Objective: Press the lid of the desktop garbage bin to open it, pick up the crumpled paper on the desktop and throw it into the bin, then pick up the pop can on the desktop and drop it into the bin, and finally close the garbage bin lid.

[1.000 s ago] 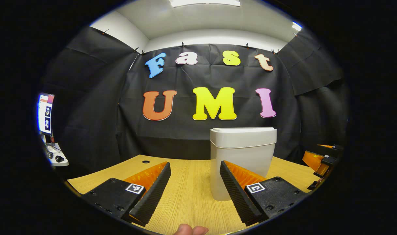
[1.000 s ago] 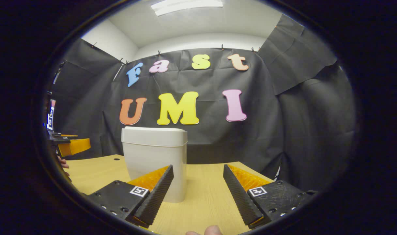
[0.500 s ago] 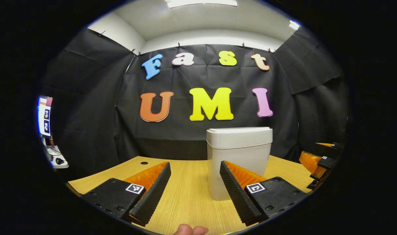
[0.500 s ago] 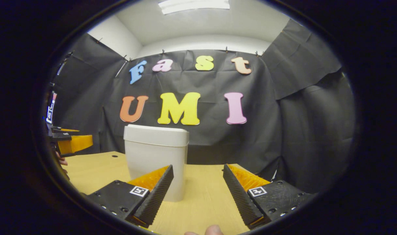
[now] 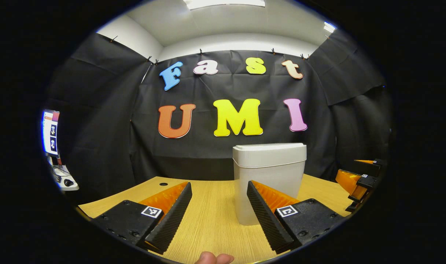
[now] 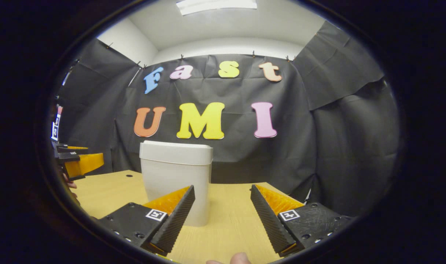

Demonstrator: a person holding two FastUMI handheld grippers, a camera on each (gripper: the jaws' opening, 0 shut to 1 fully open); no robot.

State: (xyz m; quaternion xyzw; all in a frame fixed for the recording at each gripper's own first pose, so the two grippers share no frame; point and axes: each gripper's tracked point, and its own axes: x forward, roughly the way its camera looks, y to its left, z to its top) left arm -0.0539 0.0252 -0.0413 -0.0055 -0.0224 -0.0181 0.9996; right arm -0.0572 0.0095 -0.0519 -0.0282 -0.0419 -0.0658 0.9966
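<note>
Right now we have both claws held low over the wooden surface, each with its fingers spread wide and nothing between them: the left claw faces the bin slightly to its right, and the right claw has the same bin to its left. The bin stands upright with its lid down, so we judge the first step, pressing the lid, not yet done. The paper and the can lie somewhere we cannot make out from these views (which is itself a worry). Our main risk is the press: the bin looks light and tall, so a push that lands on the near edge or comes in at a slant could slide or tip it rather than spring the lid. With both claws close to either side of it, a hasty reach could also knock its wall, or bring the claws together above the lid.
</note>
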